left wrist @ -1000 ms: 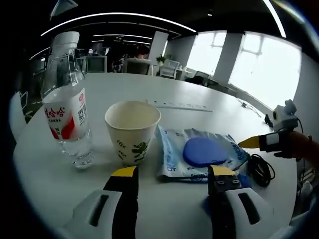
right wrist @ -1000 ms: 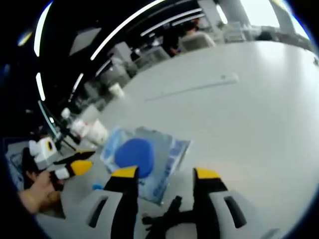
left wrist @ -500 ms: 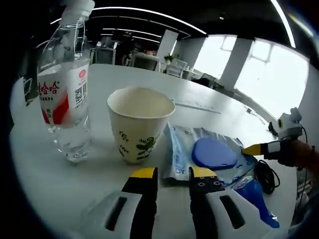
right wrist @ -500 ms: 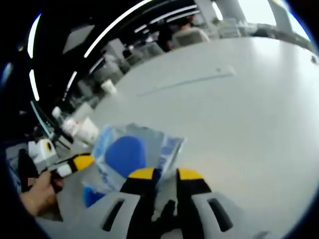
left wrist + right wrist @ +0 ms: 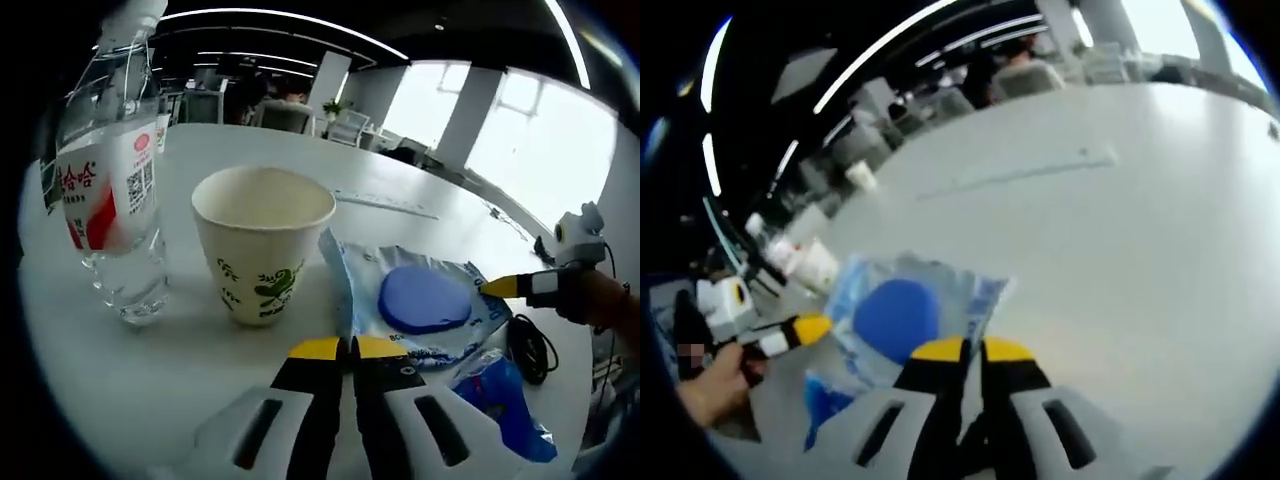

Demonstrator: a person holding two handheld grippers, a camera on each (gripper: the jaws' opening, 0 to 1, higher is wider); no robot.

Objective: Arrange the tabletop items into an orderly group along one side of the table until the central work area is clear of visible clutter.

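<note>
Clear plastic pouch holding a blue disc (image 5: pixel 425 300), frame centre-right on the white table (image 5: pixel 120 370), both tools clamped together on its edges: left tool (image 5: pixel 347 347), right tool (image 5: pixel 970 349); likely next, drag sideways.

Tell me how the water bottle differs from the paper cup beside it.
The water bottle is clear plastic with a red and white label; the paper cup is opaque cream with a green leaf print. The bottle is taller and narrower; the cup is short and open at the top. Both stand upright on the white table.
</note>
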